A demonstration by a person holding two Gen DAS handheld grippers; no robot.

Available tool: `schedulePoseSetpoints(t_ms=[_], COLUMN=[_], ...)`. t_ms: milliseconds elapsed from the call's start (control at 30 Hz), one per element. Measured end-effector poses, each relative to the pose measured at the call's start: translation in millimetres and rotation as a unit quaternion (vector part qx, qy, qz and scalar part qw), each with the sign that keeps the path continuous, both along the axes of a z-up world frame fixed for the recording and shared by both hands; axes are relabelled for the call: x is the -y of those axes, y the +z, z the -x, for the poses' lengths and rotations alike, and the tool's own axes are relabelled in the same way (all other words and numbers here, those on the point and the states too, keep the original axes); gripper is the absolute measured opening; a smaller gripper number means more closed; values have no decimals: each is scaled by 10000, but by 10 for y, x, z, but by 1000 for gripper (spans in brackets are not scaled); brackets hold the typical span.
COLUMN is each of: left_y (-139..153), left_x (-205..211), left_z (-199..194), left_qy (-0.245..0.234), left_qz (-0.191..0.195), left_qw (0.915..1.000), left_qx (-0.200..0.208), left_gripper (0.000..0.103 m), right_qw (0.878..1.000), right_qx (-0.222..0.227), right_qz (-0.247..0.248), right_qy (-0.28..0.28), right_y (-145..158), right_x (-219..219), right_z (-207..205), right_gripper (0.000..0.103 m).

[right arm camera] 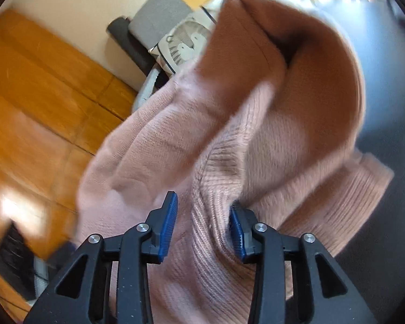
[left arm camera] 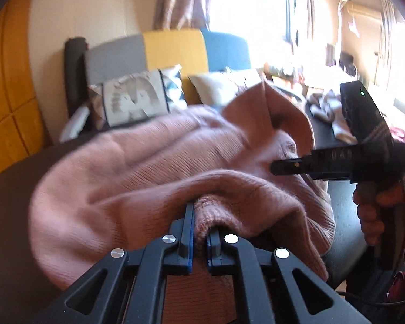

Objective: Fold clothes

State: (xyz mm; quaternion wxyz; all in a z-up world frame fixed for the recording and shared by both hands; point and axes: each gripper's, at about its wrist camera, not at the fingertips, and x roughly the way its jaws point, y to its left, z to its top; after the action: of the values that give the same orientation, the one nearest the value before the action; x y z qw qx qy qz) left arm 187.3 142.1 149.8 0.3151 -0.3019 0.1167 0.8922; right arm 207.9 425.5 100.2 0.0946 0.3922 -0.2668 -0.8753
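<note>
- Fingers of the left gripper (left arm camera: 201,222) are clenched on a ribbed edge of the pink sweater (left arm camera: 154,167); in the left wrist view the knit bunches up between the blue pads, with almost no gap between them.
- Fingers of the right gripper (right arm camera: 203,222) stand apart. In the right wrist view a ribbed fold of the sweater (right arm camera: 229,135) runs between them; one pad touches the knit and the other stands clear of it, so I read this grip as released, not clamped.
- In the left wrist view I see the right gripper (left arm camera: 276,165) from the side, held by a hand (left arm camera: 383,210), with its tip against the sweater.
- Sweater position: it is lifted and rumpled in front of both grippers, with one flap standing up toward the sofa (left arm camera: 172,48) and its cushions (left arm camera: 137,97). Its lower part drapes onto the dark desk (left arm camera: 10,202). More laundry (left arm camera: 329,113) lies farther back on the desk.
- Step in hand, as I judge it: gathering and re-gripping the sweater ahead of a fold. No clean fold line is formed yet.
- Next move calls for: closing the right fingers on the ribbed edge, then drawing both grippers apart so the sweater hangs flat, and laying it on the desk.
- Caution: both views are motion-blurred, so I cannot tell which edge of the sweater each gripper has.
</note>
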Motion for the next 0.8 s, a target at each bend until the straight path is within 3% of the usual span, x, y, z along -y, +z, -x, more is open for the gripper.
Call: schedulePoseSetpoints(t_ms=[33,100,233,333,433,533,667,800], left_y=[25,37,46,32,35,29,8,4], left_x=[53,125,183,182,213,251,241,228], left_z=[2,81,127,86,50,85,113,106], left_qy=[66,186,287,225,227,305,361,369], left_qz=[-50,-151,-281,-216,-199,-291,-274,-255], left_qw=[9999,9996,9992,9995,9994,9991,9990,9990], left_qx=[-73,-137,-49,-101,-154,-83,-27,-46], left_gripper=[5,5,5,5,5,5,5,5], right_qw=[9992,9960,9953,9912,9767,9676,9688,9909], right_qx=[-114,-298,-68,-205,-413,-401,-104,-60], right_qz=[-362,-818,-937,-1304,-2102,-2491,-2477,-1344], right_qy=[93,219,237,128,116,36,-31,23], right_y=[79,182,198,263,368,414,349,286], right_x=[41,70,47,42,60,-27,-203,-282], right_z=[-6,-14,73,65,16,-14,-31,-51], right_gripper=[55,57,57,57,57,57,57,57])
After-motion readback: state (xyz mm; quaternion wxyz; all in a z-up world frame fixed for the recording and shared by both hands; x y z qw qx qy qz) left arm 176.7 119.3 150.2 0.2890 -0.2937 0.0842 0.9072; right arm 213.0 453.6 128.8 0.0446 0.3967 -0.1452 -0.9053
